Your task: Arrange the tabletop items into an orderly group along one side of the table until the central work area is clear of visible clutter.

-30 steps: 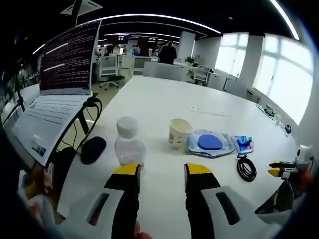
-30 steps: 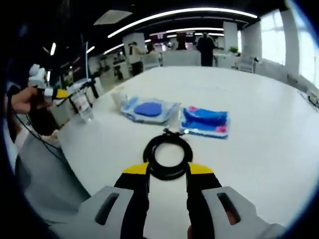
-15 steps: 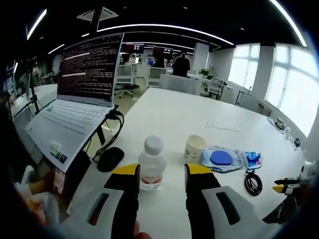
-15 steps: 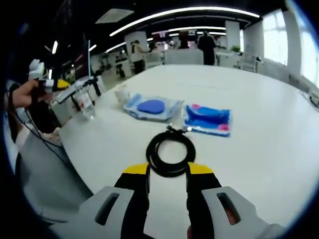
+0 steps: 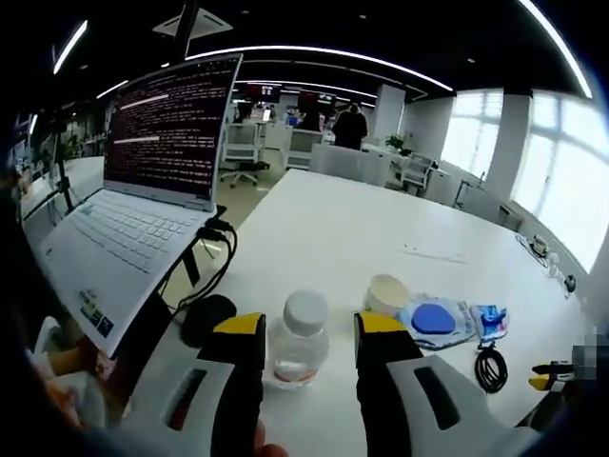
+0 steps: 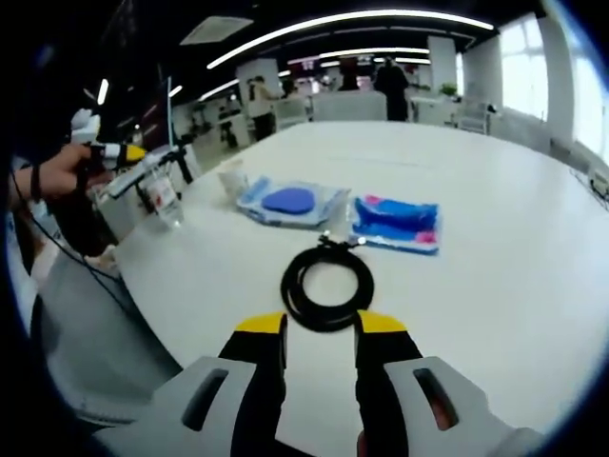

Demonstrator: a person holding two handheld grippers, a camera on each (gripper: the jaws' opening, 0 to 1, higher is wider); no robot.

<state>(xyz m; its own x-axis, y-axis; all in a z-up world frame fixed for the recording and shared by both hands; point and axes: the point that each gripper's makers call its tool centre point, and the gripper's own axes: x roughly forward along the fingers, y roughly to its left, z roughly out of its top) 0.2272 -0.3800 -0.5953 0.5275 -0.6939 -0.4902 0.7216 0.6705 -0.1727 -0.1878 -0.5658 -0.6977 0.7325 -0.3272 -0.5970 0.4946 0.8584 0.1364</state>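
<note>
A clear, white-capped bottle (image 5: 297,338) stands upright near a paper cup (image 5: 386,294), blue packets (image 6: 395,222) and coiled black cable (image 6: 327,288).

The left gripper (image 5: 309,335) now has the bottle (image 5: 298,339) between its open jaws, where a second ago the bottle stood ahead and to their left. The right gripper (image 6: 321,329) seems slightly farther back from the cable coil (image 6: 327,288).

left gripper (image 5: 309,328): black jaws, yellow tips | right gripper (image 6: 322,326): same
</note>
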